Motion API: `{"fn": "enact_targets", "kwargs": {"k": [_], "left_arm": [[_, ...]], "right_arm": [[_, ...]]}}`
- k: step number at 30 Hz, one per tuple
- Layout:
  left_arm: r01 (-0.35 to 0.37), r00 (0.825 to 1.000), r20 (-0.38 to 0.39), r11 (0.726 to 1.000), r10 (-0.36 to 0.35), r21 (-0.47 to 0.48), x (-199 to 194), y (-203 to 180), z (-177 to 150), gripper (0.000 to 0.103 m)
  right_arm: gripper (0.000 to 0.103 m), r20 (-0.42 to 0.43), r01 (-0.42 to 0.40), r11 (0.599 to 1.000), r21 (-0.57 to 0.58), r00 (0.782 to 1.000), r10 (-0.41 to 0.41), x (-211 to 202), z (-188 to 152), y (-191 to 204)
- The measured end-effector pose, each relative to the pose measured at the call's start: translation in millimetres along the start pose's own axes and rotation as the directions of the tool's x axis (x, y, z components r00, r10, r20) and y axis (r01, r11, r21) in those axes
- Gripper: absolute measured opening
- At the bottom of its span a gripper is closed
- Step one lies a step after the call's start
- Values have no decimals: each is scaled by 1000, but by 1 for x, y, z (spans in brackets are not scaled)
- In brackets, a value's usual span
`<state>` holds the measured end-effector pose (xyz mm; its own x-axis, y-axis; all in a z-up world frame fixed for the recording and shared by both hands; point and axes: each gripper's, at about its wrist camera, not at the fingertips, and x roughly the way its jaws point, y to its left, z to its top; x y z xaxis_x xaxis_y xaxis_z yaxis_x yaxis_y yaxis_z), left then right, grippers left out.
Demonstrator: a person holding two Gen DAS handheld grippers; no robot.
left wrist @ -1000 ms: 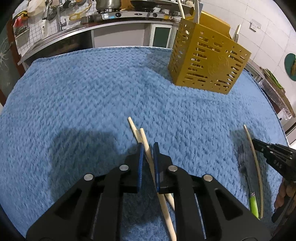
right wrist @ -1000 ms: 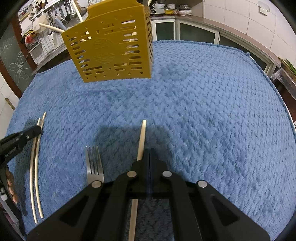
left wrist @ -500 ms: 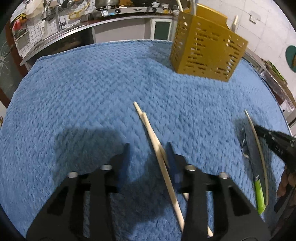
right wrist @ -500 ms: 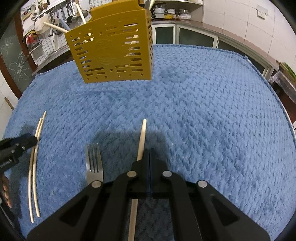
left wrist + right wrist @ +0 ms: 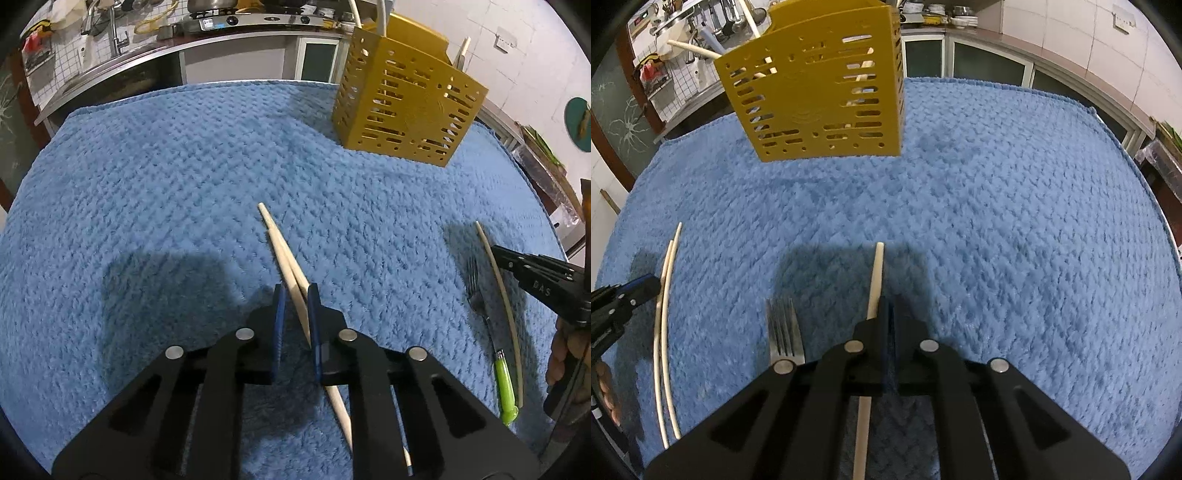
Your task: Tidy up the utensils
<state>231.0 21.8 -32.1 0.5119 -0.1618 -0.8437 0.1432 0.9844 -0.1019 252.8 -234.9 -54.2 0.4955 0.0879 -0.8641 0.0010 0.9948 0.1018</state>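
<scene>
The bench was covered by a thick blue towel (image 5: pixel 147 192), soft and bumpy, so thin things sank a little into it. At its far side stood the yellow perforated holder (image 5: pixel 820 92), rigid plastic, with some sticks already rising out of it.

The left gripper (image 5: pixel 294 295) had its fingers around a pair of wooden chopsticks (image 5: pixel 282 254), narrowly parted; I could not tell if they already pressed the wood. The chopsticks were probably light, stiff and smooth, and two together may roll or scissor, so a hold near the middle seemed safest.

The right gripper (image 5: pixel 888 306) was clenched on a single chopstick (image 5: pixel 876 280), whose tip pointed toward the holder.

Just beside it lay a fork (image 5: pixel 484 317) with a green handle, flat on the towel. It looked heavier and more slippery; its narrow neck seemed the best place.
</scene>
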Motion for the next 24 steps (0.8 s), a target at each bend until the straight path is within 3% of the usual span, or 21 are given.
{"fn": "enact_targets", "kwargs": {"k": [13,17,24], "left_arm": [[7,1000,-21,1000,-7,-8,9,-3,2,12],[26,1000,-16,999,-26,-25,9,0,2,6],[26,999,20,1000,-26,-17,-1,-2,3,6]], "right_arm": [[4,-19,0,999,35,1000,1,3,7,1],[3,-2,-5,1000,17,1000,5,3,5,1],[0,46,-21,1000,22,999,20,-9,1,-3]]}}
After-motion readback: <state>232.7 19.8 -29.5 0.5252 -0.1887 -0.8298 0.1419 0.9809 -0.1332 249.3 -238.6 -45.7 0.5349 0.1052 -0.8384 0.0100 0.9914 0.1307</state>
